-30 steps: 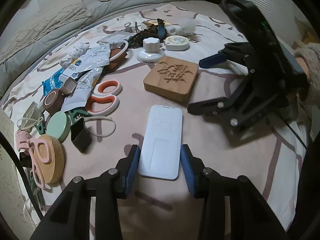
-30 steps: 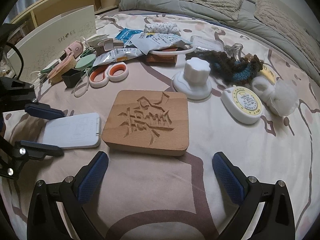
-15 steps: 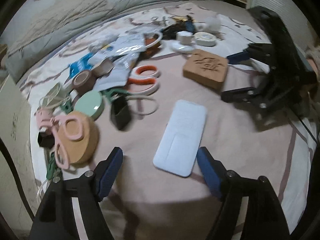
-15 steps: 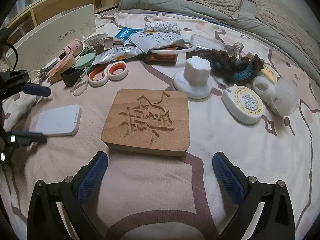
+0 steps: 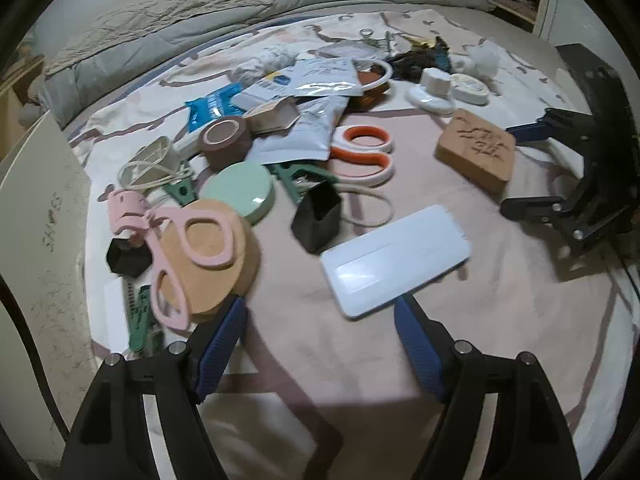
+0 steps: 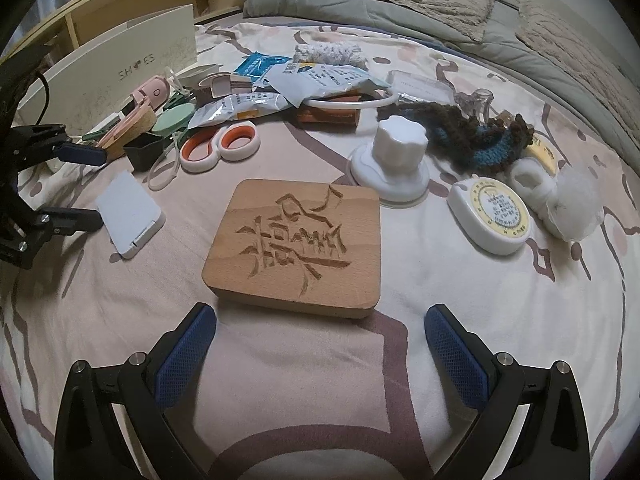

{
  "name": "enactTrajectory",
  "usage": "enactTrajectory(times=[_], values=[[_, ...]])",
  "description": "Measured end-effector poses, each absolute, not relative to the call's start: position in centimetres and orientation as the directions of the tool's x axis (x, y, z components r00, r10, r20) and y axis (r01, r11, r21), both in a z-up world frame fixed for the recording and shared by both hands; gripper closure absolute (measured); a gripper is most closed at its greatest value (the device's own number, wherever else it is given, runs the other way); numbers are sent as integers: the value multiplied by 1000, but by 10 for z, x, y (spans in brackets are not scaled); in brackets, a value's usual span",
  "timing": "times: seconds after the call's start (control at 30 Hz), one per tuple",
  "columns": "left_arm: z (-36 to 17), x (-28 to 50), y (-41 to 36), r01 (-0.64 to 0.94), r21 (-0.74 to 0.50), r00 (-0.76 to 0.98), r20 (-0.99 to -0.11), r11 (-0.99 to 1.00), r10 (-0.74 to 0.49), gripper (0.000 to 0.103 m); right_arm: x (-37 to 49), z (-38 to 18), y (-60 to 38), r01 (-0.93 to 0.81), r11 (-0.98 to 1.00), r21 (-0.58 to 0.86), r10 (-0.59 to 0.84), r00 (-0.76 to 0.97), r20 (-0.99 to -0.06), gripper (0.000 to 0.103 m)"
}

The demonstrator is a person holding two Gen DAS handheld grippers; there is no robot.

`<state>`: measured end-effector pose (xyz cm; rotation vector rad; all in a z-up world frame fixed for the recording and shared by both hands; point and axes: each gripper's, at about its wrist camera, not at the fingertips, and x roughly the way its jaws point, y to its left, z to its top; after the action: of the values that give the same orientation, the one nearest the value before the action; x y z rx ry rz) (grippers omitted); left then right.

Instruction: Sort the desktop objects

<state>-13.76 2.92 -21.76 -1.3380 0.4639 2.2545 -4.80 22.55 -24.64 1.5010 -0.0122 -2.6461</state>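
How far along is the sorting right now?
Barely started. The white flat case lies on the bedspread apart from the pile. Both claws, left and right, are open and empty. Scissors, tape roll, packets remain jumbled.

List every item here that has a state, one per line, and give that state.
left gripper: open, jaws just widened, nothing between them
right gripper: open, empty
white flat case: lying flat on the bedspread, released
carved wooden block: flat, carving up
orange-handled scissors: closed
pink scissors: closed, resting on the cork disc
black square cup: tipped over, mouth open
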Motion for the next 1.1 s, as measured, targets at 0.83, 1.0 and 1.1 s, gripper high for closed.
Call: enactTrajectory(times=[0.83, 1.0, 1.1], values=[[-233, -125, 54, -634, -70, -306, -892, -770, 333, 0, -109, -214, 242, -153, -965, 213, -104, -523, -846, 73], [-235, -128, 55, -625, -87, -288, -898, -775, 333, 0, -121, -216, 230, -114, -976, 186, -99, -529, -843, 74], [-235, -130, 56, -611, -91, -285, -902, -786, 325, 0, -125, -219, 223, -85, -986, 143, -77, -528, -846, 74]])
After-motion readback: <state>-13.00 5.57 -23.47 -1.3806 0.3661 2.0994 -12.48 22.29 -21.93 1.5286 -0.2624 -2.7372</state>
